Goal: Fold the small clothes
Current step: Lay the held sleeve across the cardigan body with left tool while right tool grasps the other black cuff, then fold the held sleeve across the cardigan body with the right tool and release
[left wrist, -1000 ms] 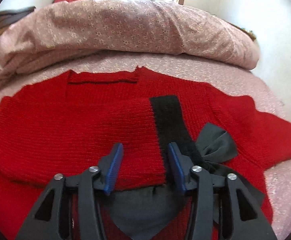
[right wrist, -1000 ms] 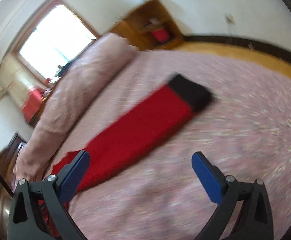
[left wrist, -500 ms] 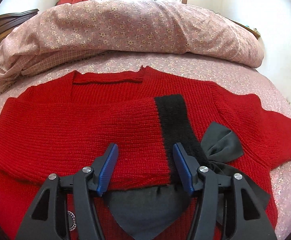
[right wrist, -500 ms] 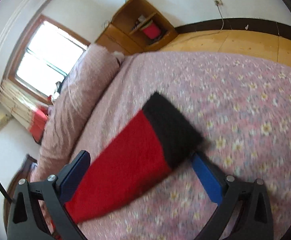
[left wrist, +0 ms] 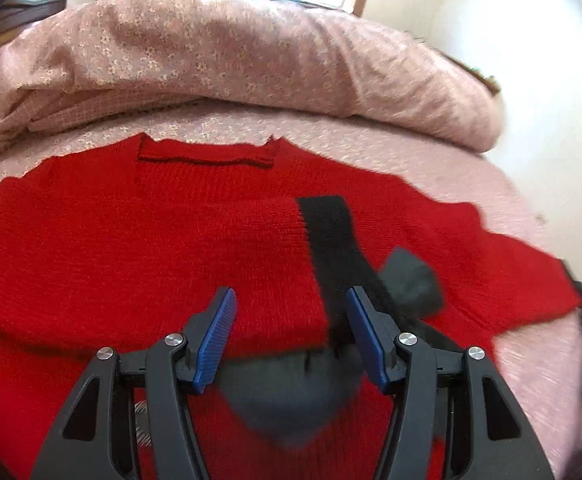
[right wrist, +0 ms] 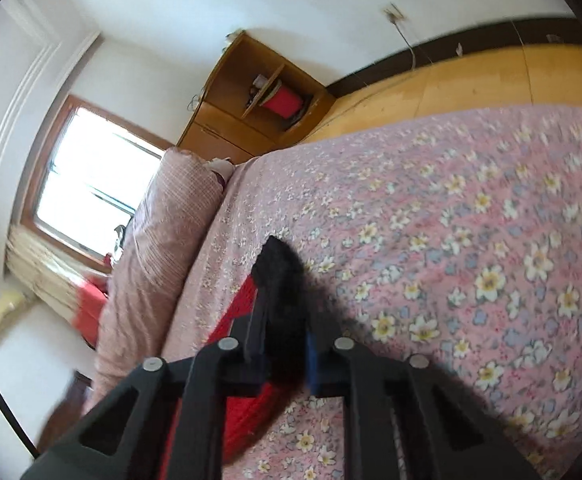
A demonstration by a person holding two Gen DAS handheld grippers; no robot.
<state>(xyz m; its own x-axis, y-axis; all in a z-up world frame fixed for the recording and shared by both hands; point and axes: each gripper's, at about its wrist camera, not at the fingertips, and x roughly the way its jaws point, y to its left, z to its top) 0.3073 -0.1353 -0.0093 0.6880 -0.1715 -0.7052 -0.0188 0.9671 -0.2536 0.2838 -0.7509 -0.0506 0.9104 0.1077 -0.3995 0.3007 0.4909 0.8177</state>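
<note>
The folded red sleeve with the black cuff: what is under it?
Under the folded sleeve lies the red sweater body, and a dark grey fabric piece pokes out beneath its near edge. How far that grey piece reaches underneath is hidden.

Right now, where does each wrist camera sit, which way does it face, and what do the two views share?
Left wrist: above the red sweater, facing the rolled quilt; open left gripper shows.
Right wrist: low over the floral bedspread, facing a wooden cabinet; right gripper shut on the black sleeve cuff.
Shared: sweater, quilt, bedspread.
</note>
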